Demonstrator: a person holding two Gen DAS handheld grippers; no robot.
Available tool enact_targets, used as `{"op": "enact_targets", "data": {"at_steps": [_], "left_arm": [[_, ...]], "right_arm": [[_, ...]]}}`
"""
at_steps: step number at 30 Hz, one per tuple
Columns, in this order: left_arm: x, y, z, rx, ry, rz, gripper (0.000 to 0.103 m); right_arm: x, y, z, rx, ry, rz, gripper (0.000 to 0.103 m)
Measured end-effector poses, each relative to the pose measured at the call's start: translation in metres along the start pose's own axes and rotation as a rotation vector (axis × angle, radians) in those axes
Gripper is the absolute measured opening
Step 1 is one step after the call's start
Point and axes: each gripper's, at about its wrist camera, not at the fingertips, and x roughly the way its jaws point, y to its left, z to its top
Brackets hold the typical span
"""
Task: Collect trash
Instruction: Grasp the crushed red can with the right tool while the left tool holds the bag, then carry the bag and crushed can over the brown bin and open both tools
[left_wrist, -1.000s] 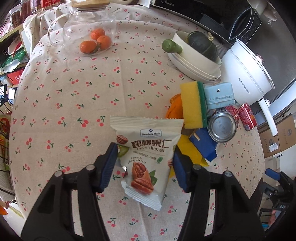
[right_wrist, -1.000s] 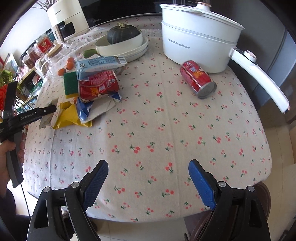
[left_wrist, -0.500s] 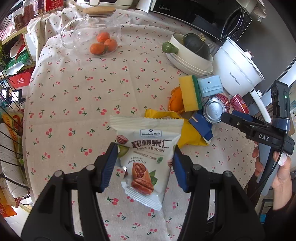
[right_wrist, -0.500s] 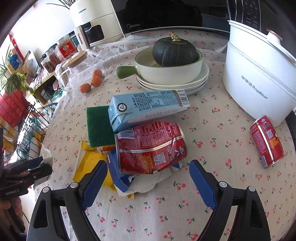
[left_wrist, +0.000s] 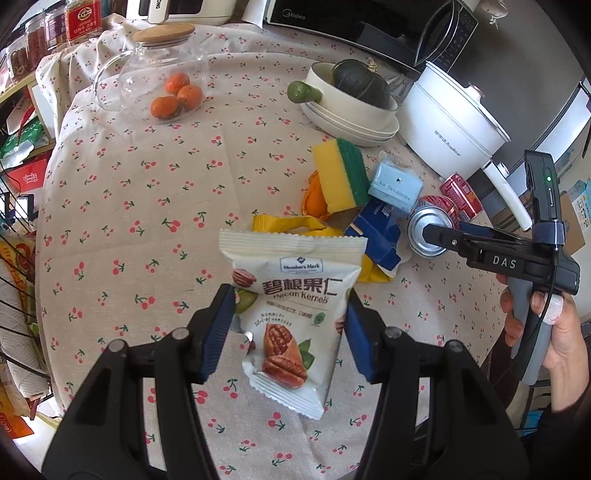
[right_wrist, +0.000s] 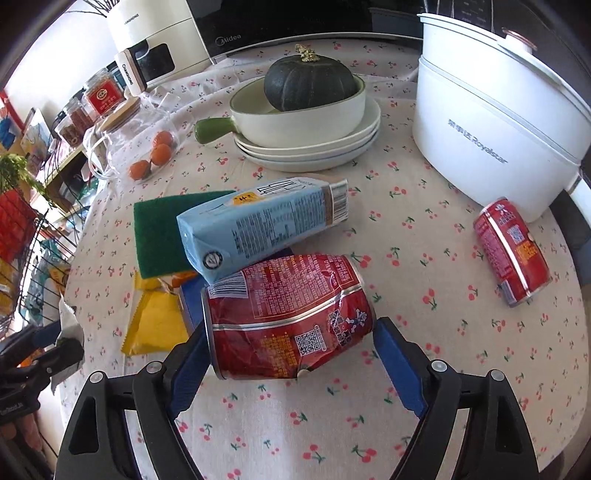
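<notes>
**Pecan packet in hand, dented can next**

The left gripper (left_wrist: 290, 325) is holding the white pecan-kernel snack packet (left_wrist: 291, 314), jaws clamped on its sides, above the cherry-print worktop (left_wrist: 147, 206). The right gripper (right_wrist: 288, 358) is straddling the dented red drink can (right_wrist: 288, 317) with jaws apart. Behind that can are lying a pale blue drink carton (right_wrist: 258, 225) and yellow wrappers (right_wrist: 155, 325); to its right, a second red can (right_wrist: 511, 251). No bin is showing, so most collecting seems left.
</notes>
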Motion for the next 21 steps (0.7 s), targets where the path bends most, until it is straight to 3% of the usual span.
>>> {"op": "enact_targets", "data": {"at_steps": [10,21], "left_arm": [[-0.016,-0.046,-0.017,0.093,-0.015,-0.023,0.059],[-0.026,-0.102,-0.044,0.176,-0.028,-0.077,0.059]], "right_arm": [[-0.076,-0.046,-0.066,0.037,-0.024,-0.084,0.087],[-0.127,-0.099,-0.143,0.152,-0.04,-0.124,0.087]]}}
